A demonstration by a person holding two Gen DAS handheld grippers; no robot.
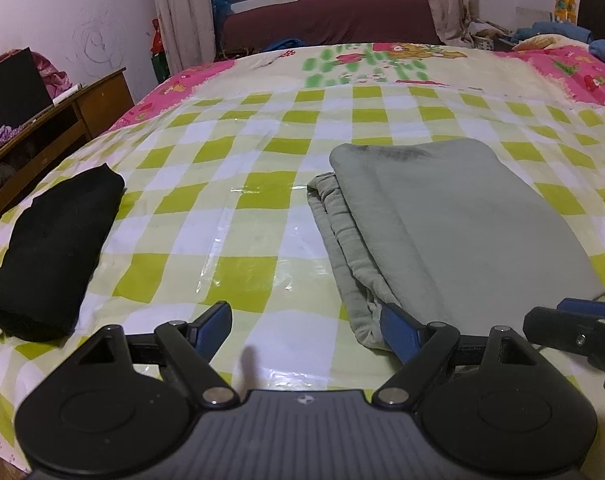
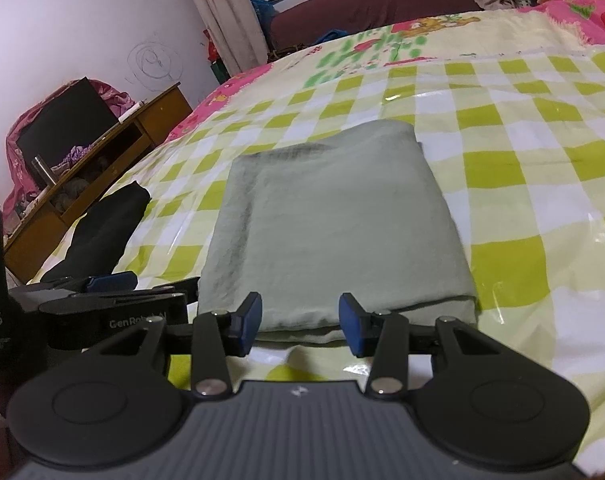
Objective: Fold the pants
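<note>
The grey-green pants [image 2: 334, 232] lie on the bed [image 1: 238, 216], on its checked plastic cover, folded into a compact rectangle with several layers showing along the left edge in the left wrist view. A black folded garment [image 1: 50, 248] lies well apart to the left, near the bed's edge.

The left gripper [image 1: 306, 328] stands wide, with nothing between its fingers; its right finger sits just at the near left corner of the pants, and whether it touches the cloth cannot be told. The right gripper [image 2: 300, 318] is partly open, its two blue pads spread at the near edge of the pants; the cloth shows beyond the gap, and no fold appears pinched between the pads.

By the look of it, the folding itself is done or nearly so: the bundle is square and flat, with only the near edge a little loose, where a lower layer pokes out under the top one. The step in hand seems to be the release or a last tidy of that edge. If more is wanted, the next move calls for a light press or tuck along the near edge without dragging the top layer askew, then lifting both grippers clear.
</note>
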